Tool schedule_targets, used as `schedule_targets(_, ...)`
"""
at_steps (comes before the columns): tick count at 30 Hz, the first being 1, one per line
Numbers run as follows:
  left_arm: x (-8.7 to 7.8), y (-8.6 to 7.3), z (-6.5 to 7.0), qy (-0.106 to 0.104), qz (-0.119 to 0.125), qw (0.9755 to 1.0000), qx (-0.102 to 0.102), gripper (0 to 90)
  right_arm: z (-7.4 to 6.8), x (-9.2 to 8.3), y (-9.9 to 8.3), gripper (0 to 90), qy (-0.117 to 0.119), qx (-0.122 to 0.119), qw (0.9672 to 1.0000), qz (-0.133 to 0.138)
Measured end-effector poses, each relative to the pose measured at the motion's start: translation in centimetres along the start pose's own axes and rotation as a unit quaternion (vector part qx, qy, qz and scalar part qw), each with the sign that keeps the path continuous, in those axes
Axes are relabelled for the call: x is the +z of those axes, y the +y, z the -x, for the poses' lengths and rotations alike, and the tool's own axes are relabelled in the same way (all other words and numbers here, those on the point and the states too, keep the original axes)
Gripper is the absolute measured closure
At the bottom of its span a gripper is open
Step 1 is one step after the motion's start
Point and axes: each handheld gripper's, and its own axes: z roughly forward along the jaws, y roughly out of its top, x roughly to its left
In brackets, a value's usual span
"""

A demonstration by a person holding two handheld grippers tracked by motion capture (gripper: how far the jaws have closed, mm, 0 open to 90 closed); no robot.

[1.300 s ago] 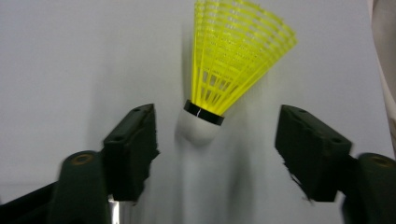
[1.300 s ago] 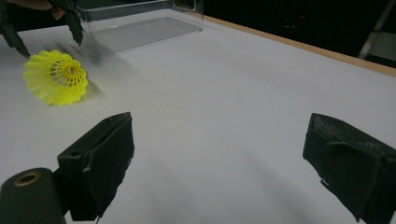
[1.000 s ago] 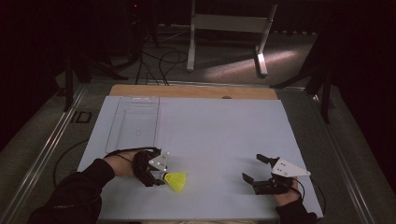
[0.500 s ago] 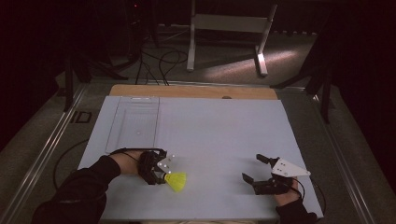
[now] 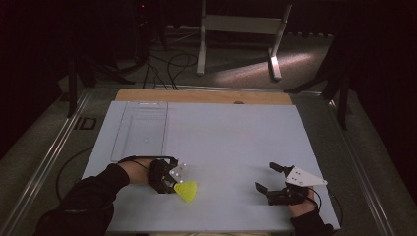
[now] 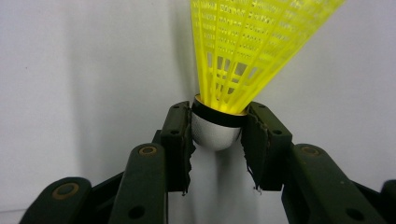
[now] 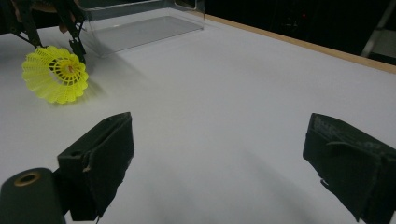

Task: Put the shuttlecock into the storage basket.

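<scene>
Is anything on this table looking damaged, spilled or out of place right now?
Nothing stands out. The yellow shuttlecock looks intact, lying on the white table, its cork end pinched in the left gripper. The clear box sits square, and the right gripper rests open.

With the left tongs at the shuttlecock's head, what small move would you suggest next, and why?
Probably a gentle lift. The left tongs have just closed on the shuttlecock, pads pressing both sides of its head, while it lies on the table. The clear tray beyond seems a likely destination.
</scene>
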Motion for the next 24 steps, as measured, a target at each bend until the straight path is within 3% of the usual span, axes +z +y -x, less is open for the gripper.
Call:
schedule_targets(6, -0.9, 0.6, 0.1, -0.001, 0.009, 0.9997, -0.021, 64.2, 0.0, 0.0, 0.0, 8.9, 0.000, 0.001, 1.0000, 0.000)
schedule_targets(11, -1.6, 1.4, -0.1, -0.010, -0.002, 0.9983, -0.058, 64.2, 0.0, 0.0, 0.0, 8.9, 0.000, 0.000, 1.0000, 0.000)
schedule_targets(14, -2.1, 1.7, -0.3, -0.013, 0.002, 0.9956, -0.093, 64.2, 0.0, 0.0, 0.0, 8.9, 0.000, 0.001, 1.0000, 0.001)
schedule_targets(24, -3.2, 2.4, -0.4, -0.017, 0.015, 0.9904, -0.136, 64.3, 0.1, 0.0, 0.0, 9.0, 0.002, 0.003, 1.0000, 0.000)
